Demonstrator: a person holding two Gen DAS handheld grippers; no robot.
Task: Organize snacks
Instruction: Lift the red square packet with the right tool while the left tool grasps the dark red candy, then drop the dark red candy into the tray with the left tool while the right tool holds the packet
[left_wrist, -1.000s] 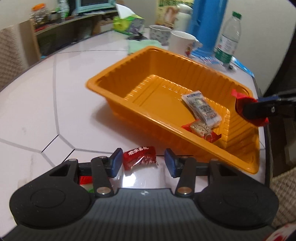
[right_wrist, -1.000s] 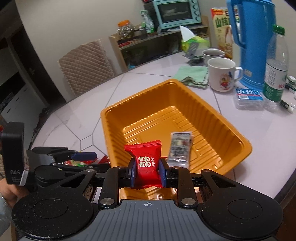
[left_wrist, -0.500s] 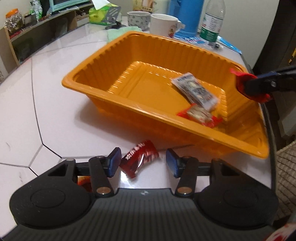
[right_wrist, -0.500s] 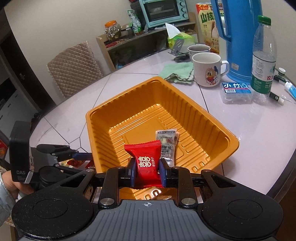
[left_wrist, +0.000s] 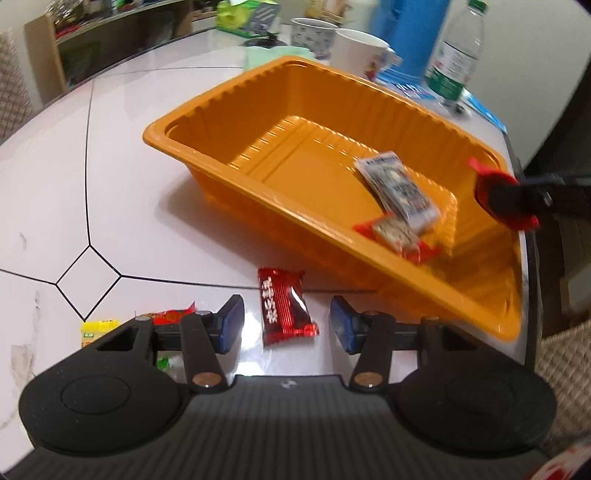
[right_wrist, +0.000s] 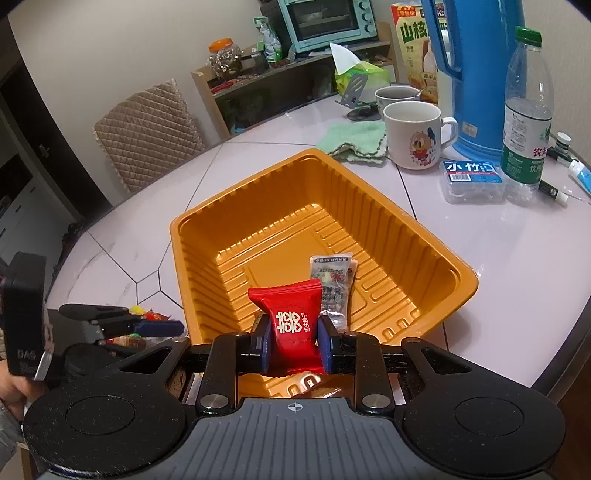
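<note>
the orange tray (right_wrist: 458, 275) sits on the pale tiled table (right_wrist: 517, 258) and serves as the reference point.

right gripper (right_wrist: 293, 341): jaws closed tight on a red candy packet (right_wrist: 291, 321) with white characters. the packet is held upright above the tray's near end, its lower edge between the blue pads (right_wrist: 264, 347).

left gripper (left_wrist: 286, 325): jaws partly open, nothing gripped. a dark red foil packet (left_wrist: 282, 306) lies flat on the table between the pads (left_wrist: 231, 323), clear of both, just outside the tray's near long wall.

inside the tray: a grey-and-white printed sachet (left_wrist: 399, 190) lies on the ribbed floor, and a red-edged snack packet (left_wrist: 397, 234) lies against its near end. the right view shows only the sachet (right_wrist: 332, 280) clearly.

outside the tray, beside the left gripper: a yellow packet (left_wrist: 99, 329) and a red packet (left_wrist: 173, 315), partly hidden by the gripper body.

beyond the tray's far end: a green cloth (right_wrist: 354, 142), a cartoon mug (right_wrist: 415, 134), a blue jug (right_wrist: 476, 74) and a water bottle (right_wrist: 528, 110).
</note>
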